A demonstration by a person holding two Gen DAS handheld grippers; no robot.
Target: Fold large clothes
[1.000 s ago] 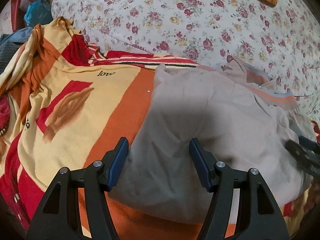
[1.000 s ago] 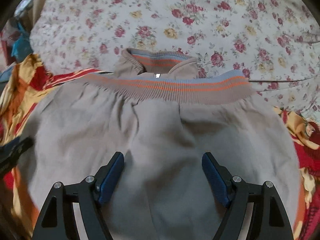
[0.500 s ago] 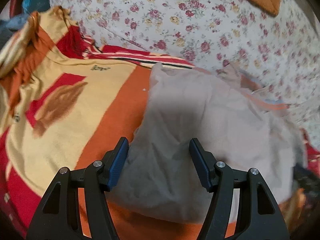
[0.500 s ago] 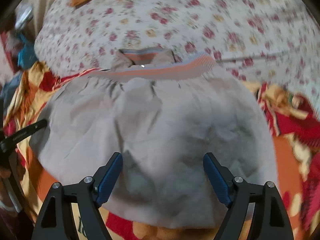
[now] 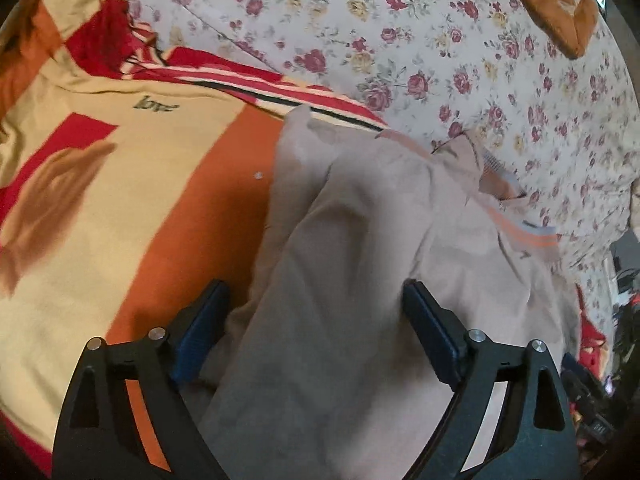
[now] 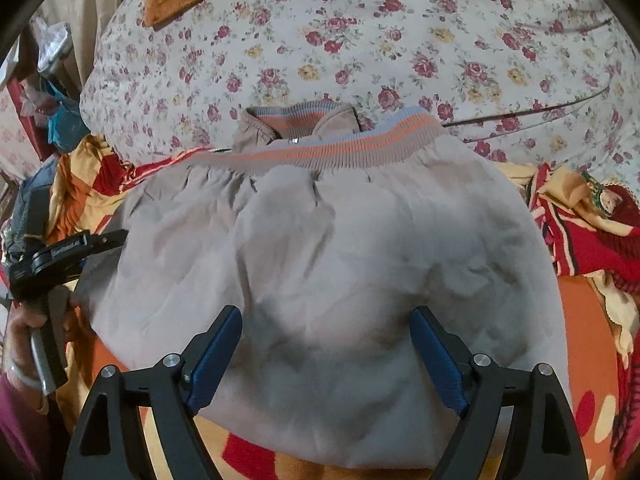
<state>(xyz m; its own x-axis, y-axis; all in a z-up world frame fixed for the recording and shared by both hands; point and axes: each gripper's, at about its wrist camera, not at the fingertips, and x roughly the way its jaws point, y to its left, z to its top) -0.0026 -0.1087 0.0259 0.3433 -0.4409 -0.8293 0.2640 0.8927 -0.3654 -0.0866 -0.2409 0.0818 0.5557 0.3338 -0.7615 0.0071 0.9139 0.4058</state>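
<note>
A: Where does the garment lie?

B: The taupe jacket (image 6: 320, 264) is spread on an orange, yellow and red blanket (image 5: 120, 208), its ribbed hem band (image 6: 344, 148) with orange and blue stripes at the far edge, next to the floral bedsheet (image 6: 360, 40). A cuff with the same stripes (image 6: 288, 120) peeks out just behind the band.

A: And the two tools?

B: The right gripper (image 6: 326, 356) hangs over the near part of the jacket with its blue pads wide apart; its jaws have just been opening a little, and the cloth under them is not pinched. The left gripper (image 5: 316, 328) stands over a raised fold of the same jacket at its left edge. Its jaws have just been opening widely; the fold lies between the pads, but they do not press on it.

A: Is the person visible?

B: In the right wrist view, a hand (image 6: 24, 328) at the left edge grasps the left gripper's handle, beside a magenta sleeve (image 6: 20, 420).
</note>
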